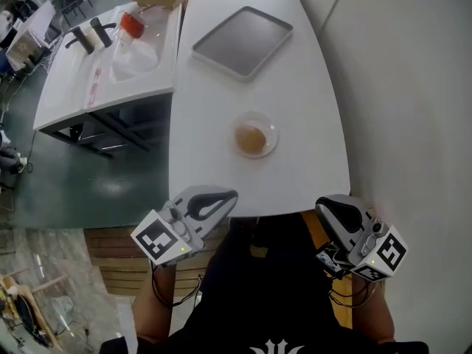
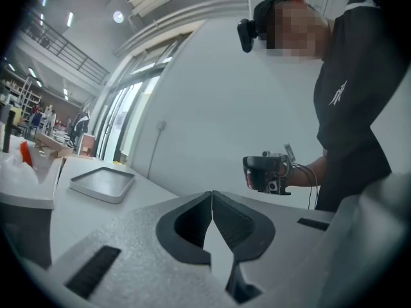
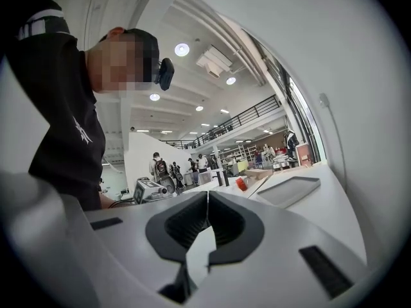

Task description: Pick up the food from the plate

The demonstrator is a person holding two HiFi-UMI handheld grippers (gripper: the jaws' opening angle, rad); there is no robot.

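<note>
Food (image 1: 251, 139), a brown lump, lies untouched in the clear plate (image 1: 270, 127) near the middle of the table (image 1: 295, 87). The left gripper (image 1: 214, 201) hangs at the plate's 7 o'clock and the right gripper (image 1: 338, 214) at its 4 o'clock, both at the near edge with jaws pressed together on nothing. No step is done yet: reaching, opening, gripping and lifting all remain.

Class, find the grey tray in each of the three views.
Head view: grey tray top centre, on the white table.
Left gripper view: tray left of middle.
Right gripper view: tray right of middle.
Shared landmark: the white table beneath it.
</note>
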